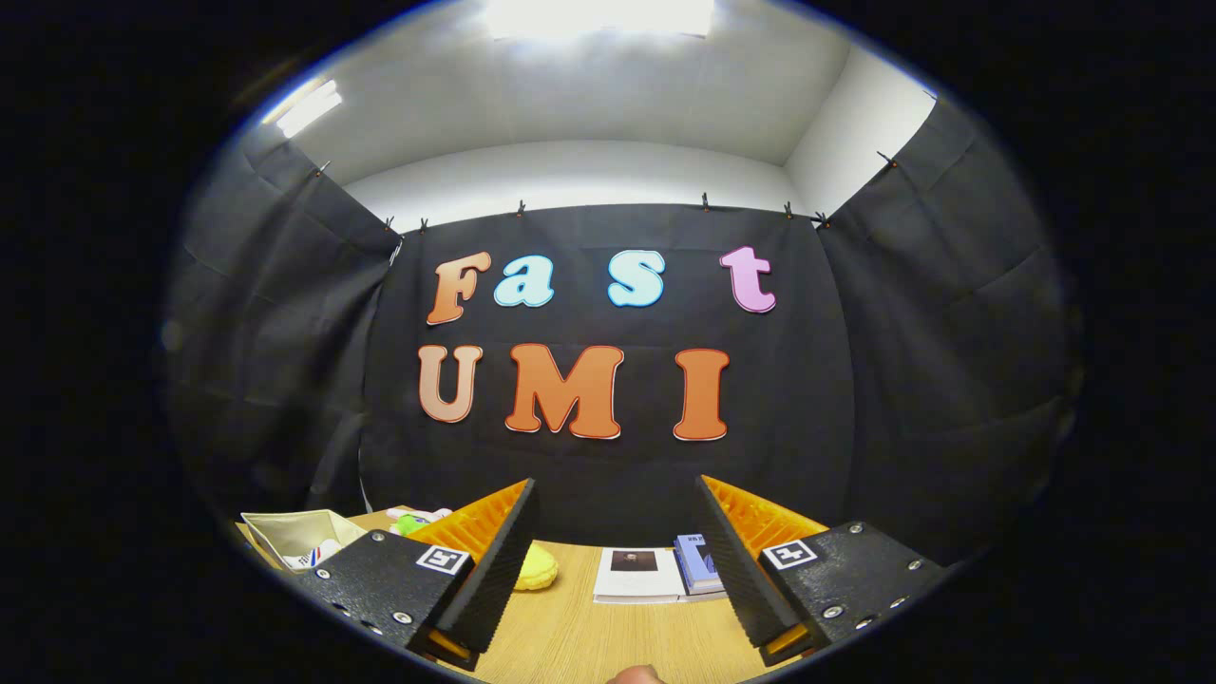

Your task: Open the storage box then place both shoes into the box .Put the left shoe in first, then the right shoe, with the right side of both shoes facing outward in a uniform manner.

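Gripper [617,560]: fingers spread wide, nothing between them, held level above the table and aimed at the booth wall.

Table [570,636]: pale wood grain, bare in the near strip between the fingers.

Box [294,537]: far left, beyond the left finger. A shallow, light-coloured open tray or bin with thin walls, a small item with red and blue marks inside. Whether this is the storage box of the task cannot be told; no lid can be made out.

Shoes: cannot be identified with any certainty among the items on the table.

Yellow object [535,567]: soft-looking, lumpy, just past the left finger's tip.

Green object [410,522]: small, far left, behind the box, partly hidden.

Books [655,573]: two flat volumes side by side, far centre-right, touching the right finger's inner edge in the view.

Handling, judged: a thin-walled box is likely light and prone to slide when its lid or flap is pushed; take it by an edge. Shoes should be light, flexible at the upper and stiff at the sole; the heel collar is the surest hold.
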